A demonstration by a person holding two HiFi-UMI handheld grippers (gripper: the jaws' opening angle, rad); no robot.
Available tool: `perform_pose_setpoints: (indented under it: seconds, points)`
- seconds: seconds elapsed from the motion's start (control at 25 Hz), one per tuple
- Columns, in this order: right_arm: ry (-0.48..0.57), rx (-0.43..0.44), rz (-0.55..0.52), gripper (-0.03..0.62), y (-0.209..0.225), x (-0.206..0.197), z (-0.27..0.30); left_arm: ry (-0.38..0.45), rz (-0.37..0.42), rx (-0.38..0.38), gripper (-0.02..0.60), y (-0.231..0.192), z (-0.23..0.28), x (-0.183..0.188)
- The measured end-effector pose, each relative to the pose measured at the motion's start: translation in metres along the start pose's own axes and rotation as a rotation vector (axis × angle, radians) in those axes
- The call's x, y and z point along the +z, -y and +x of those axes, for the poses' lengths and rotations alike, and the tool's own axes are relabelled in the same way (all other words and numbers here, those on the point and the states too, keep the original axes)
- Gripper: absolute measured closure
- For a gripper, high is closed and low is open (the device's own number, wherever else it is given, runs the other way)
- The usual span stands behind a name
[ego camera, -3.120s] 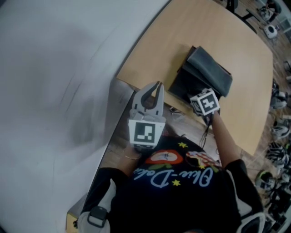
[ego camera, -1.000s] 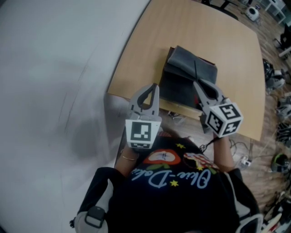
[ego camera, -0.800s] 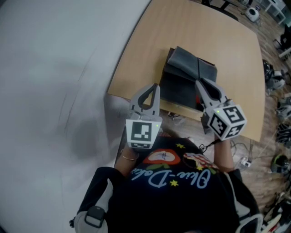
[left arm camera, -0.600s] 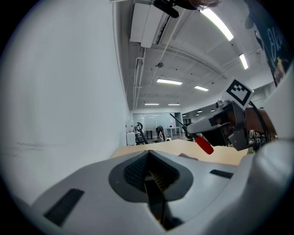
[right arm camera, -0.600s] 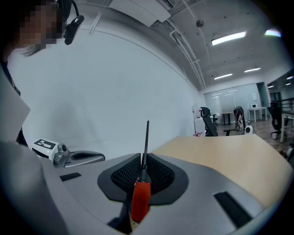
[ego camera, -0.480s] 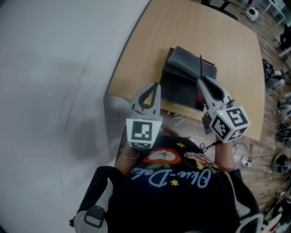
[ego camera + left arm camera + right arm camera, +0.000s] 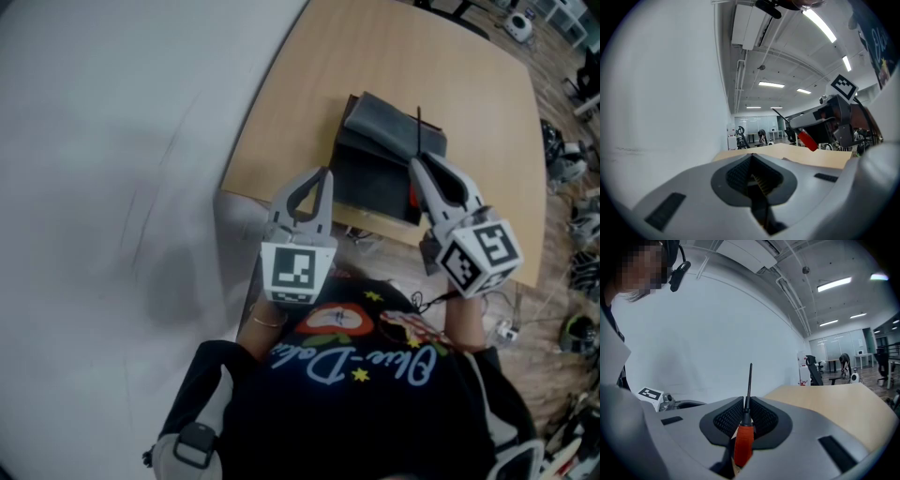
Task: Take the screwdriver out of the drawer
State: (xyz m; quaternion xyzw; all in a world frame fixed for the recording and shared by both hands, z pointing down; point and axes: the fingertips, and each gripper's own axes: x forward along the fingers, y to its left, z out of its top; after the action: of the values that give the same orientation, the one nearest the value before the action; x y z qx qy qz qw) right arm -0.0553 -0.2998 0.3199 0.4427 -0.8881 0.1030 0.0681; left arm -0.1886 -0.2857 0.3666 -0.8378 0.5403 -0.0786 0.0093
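Observation:
My right gripper (image 7: 419, 167) is shut on the screwdriver (image 7: 744, 442). The red handle lies between the jaws and the thin black shaft (image 7: 418, 120) points out past the tips. It hangs over the right side of the dark grey drawer unit (image 7: 373, 159) on the wooden table (image 7: 309, 84). In the right gripper view the jaws (image 7: 745, 411) clamp the shaft just ahead of the handle. My left gripper (image 7: 323, 174) is shut on nothing, at the table's near edge left of the drawer unit. The left gripper view shows its closed tips (image 7: 752, 159) and the red handle (image 7: 807, 140) off to the right.
A white wall (image 7: 112, 169) runs along the left of the table. Cables (image 7: 497, 328) and shoes or gear lie on the wooden floor at the right. The table's near edge (image 7: 375, 225) is just ahead of my body.
The right gripper, earlier down at the drawer, has come up and back toward me with the screwdriver in it. Over the last second it drifted slightly right. The left gripper stayed put.

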Motion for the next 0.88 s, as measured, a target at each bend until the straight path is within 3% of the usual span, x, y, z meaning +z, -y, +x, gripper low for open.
perform_pose_setpoints:
  seconds: [0.88]
  points:
    - [-0.013,-0.014,0.025,0.545,0.0026,-0.0036,-0.0007,-0.001,-0.009,0.001,0.581,-0.0011,-0.0019,0.0012]
